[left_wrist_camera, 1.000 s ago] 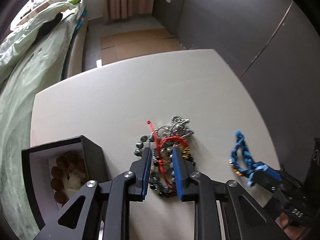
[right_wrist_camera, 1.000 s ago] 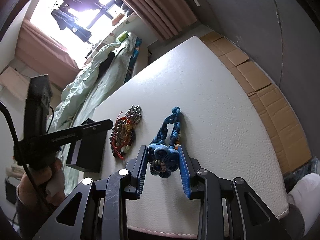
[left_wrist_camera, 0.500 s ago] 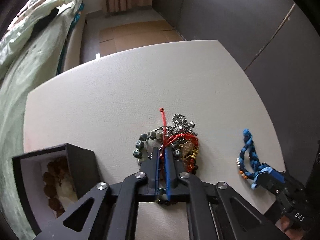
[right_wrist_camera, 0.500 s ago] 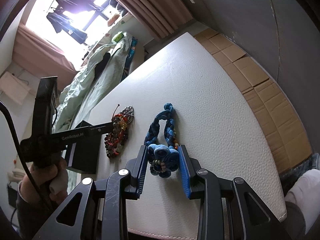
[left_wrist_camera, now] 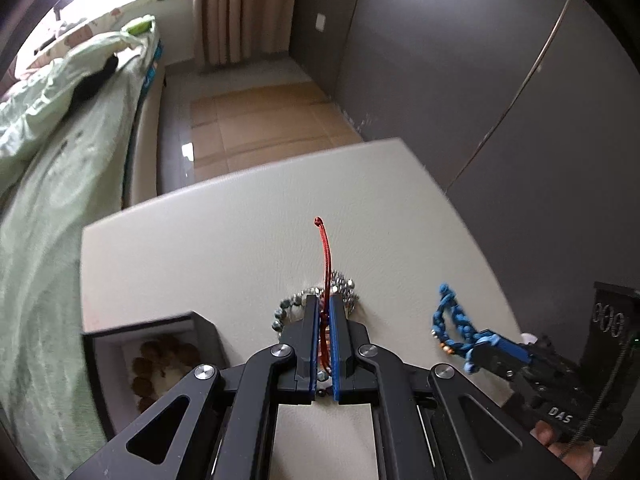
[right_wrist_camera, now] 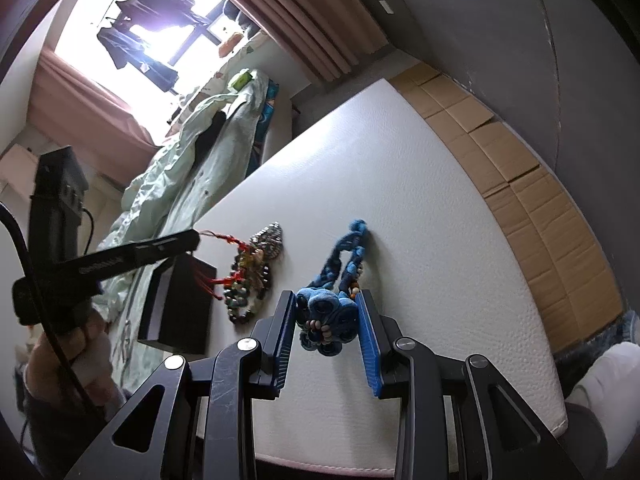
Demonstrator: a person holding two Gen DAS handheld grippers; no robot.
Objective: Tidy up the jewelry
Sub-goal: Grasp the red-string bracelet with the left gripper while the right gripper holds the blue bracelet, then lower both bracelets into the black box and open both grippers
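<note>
My left gripper (left_wrist_camera: 324,304) is shut on a red cord bracelet (left_wrist_camera: 325,252) and holds it lifted above a heap of bead and metal jewelry (left_wrist_camera: 296,305) on the white table (left_wrist_camera: 224,240). From the right wrist view the red cord (right_wrist_camera: 224,240) hangs from the left gripper (right_wrist_camera: 192,240) over the heap (right_wrist_camera: 256,268). My right gripper (right_wrist_camera: 327,300) sits around the bunched end of a blue braided bracelet (right_wrist_camera: 340,256), jaws touching its sides. The blue bracelet also shows in the left wrist view (left_wrist_camera: 452,320).
An open black box (left_wrist_camera: 152,356) with brown beads inside stands left of the heap; it shows as a dark block in the right wrist view (right_wrist_camera: 180,308). A bed with green bedding (left_wrist_camera: 48,184) lies left. Cardboard covers the floor (right_wrist_camera: 532,168) beyond the table edge.
My left gripper closed on the red cord bracelet and lifted it up off the heap. The right gripper stayed around the blue bracelet.
</note>
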